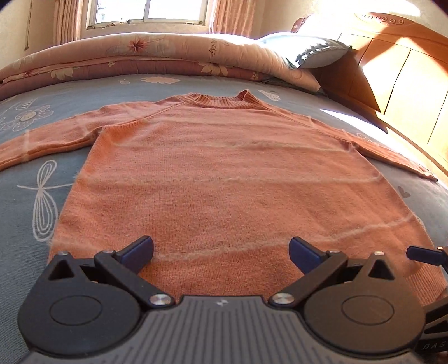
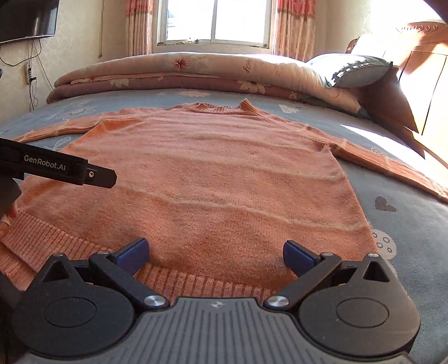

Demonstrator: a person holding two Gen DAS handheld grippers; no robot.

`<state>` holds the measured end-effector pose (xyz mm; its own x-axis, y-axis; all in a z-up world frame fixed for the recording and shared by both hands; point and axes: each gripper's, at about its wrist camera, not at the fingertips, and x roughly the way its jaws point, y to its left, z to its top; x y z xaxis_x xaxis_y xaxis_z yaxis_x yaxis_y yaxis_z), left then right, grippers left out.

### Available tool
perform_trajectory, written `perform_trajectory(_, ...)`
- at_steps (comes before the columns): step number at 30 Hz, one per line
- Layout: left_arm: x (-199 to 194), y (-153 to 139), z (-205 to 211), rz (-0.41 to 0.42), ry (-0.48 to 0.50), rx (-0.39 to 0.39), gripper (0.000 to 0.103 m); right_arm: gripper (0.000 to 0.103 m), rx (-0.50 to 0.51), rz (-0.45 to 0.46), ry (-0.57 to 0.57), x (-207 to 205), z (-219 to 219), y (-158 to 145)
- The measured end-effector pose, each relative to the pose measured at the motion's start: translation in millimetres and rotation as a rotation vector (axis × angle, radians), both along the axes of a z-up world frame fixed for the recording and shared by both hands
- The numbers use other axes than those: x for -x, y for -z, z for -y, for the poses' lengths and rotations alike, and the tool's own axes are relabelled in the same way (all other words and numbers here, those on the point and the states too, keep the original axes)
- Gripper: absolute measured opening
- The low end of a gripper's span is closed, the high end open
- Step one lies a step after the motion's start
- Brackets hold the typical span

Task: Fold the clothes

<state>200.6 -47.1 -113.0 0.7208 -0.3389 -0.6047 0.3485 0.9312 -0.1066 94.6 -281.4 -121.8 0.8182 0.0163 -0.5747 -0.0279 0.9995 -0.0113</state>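
Note:
An orange knit sweater [image 1: 221,168] [image 2: 212,179] lies flat on the bed, collar toward the window, both sleeves spread out to the sides. My left gripper [image 1: 221,250] hovers open over the sweater's lower left part, nothing between its blue pads. My right gripper [image 2: 215,253] stands open just above the ribbed hem [image 2: 179,277] on the right side. In the right wrist view the left gripper's black body [image 2: 56,166] reaches in from the left, with a hand below it. A finger of the right gripper [image 1: 425,253] shows at the left wrist view's right edge.
The bed has a grey-blue flowered sheet [image 1: 36,196] [image 2: 414,224]. A folded floral quilt [image 1: 168,56] [image 2: 196,72] and a grey pillow [image 1: 310,51] [image 2: 352,70] lie at the far side. A wooden headboard [image 1: 406,84] stands at the right, a window [image 2: 215,22] behind.

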Motion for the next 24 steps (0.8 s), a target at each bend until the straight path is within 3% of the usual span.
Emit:
perform_trajectory(5,5,7,3,0.002,0.015,-0.035,0.102,0.103,-0.069,-0.018,0.110,20,41,4)
perform_trajectory(8,5,1,-2,-0.026,0.005,-0.013,0.102,0.103,-0.063,-0.028,0.134,12,36,-5)
perform_trajectory(11,5,-3,-11,-0.038,-0.021,0.009,0.102,0.103,-0.077,0.012,0.086,-3,23,-13)
perform_trajectory(14,4,-8,-19,-0.051,-0.047,0.030,0.102,0.103,-0.057,-0.023,0.091,-21,15,-6)
perform_trajectory(19,6,-3,-28,-0.081,-0.069,0.020,0.102,0.103,-0.055,-0.041,0.210,-5,37,4)
perform_trajectory(24,12,-5,-25,-0.064,-0.067,0.010,0.102,0.103,-0.111,-0.045,0.243,-1,43,1)
